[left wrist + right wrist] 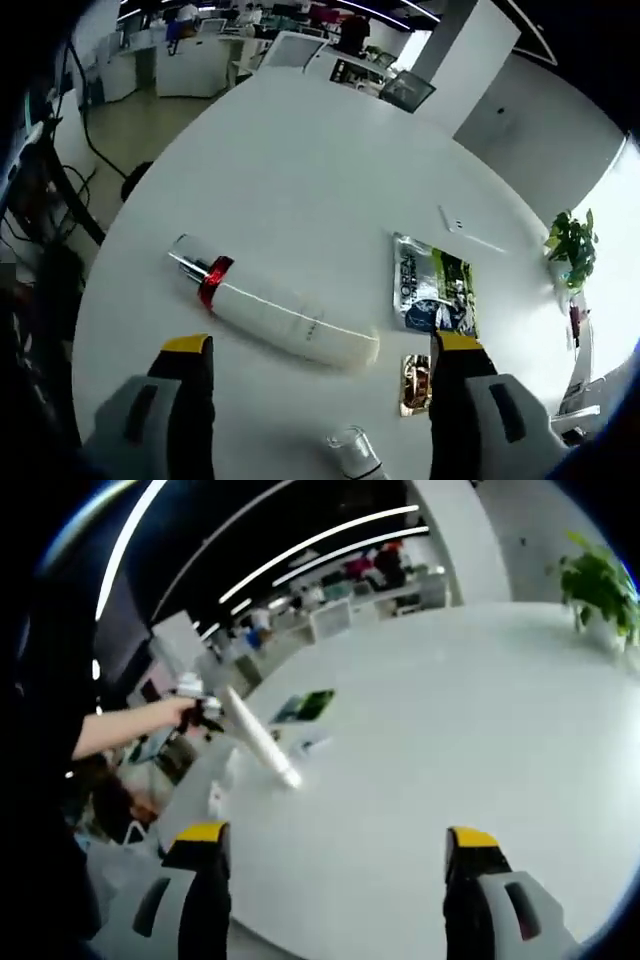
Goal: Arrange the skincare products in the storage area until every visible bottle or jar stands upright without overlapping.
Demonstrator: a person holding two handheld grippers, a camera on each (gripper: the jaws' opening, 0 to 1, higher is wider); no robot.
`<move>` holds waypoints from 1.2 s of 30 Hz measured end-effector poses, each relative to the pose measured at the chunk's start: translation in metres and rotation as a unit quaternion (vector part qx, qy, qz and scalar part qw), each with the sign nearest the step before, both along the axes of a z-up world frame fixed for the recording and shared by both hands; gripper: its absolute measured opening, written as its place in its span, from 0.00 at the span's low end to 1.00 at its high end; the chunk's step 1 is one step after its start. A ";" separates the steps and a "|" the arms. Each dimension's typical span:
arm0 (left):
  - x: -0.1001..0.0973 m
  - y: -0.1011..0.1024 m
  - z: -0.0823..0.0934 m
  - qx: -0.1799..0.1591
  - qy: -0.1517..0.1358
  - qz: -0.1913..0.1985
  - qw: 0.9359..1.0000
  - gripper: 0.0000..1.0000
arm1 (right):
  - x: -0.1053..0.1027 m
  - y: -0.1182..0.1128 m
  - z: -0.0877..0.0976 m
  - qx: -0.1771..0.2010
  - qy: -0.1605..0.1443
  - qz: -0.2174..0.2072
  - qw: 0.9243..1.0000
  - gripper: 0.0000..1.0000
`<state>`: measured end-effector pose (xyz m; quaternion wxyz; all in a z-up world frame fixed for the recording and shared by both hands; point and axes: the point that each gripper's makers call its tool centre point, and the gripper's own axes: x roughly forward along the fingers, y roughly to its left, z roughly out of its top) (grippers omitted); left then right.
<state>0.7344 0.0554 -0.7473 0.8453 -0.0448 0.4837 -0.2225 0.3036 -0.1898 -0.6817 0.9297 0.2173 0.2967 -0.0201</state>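
A long white bottle (285, 322) with a red band and a clear cap lies on its side on the round white table (300, 170). My left gripper (323, 345) hovers open above it, its yellow-tipped jaws on either side of the bottle's lower half and apart from it. A small clear jar or cap (350, 445) sits near the bottom edge. In the right gripper view the same bottle (258, 738) shows as a slanted white shape beside a person's outstretched arm (125, 728). My right gripper (337, 835) stands open over bare table with nothing between its jaws.
A green and black sachet (436, 290) and a small gold packet (415, 383) lie right of the bottle. The sachet (305, 706) also lies beyond the bottle in the right gripper view. A potted plant (598, 585) stands at the table's far edge. Office desks lie behind.
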 end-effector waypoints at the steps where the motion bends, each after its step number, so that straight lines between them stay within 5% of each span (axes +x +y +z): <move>1: 0.003 0.001 -0.002 0.008 -0.002 0.009 1.000 0.78 | 0.000 -0.001 -0.001 0.000 0.000 -0.001 1.000 0.91; 23: 0.036 0.006 -0.029 0.066 -0.005 0.056 0.996 0.62 | -0.004 -0.011 -0.007 0.005 0.007 -0.026 1.000 0.89; 30: 0.028 0.009 -0.039 0.117 -0.008 -0.004 0.993 0.43 | -0.006 -0.012 -0.010 0.008 0.010 -0.030 0.999 0.89; 36: 0.029 0.010 -0.038 0.120 -0.017 -0.018 0.992 0.43 | -0.007 -0.012 -0.012 0.008 0.011 -0.029 0.999 0.89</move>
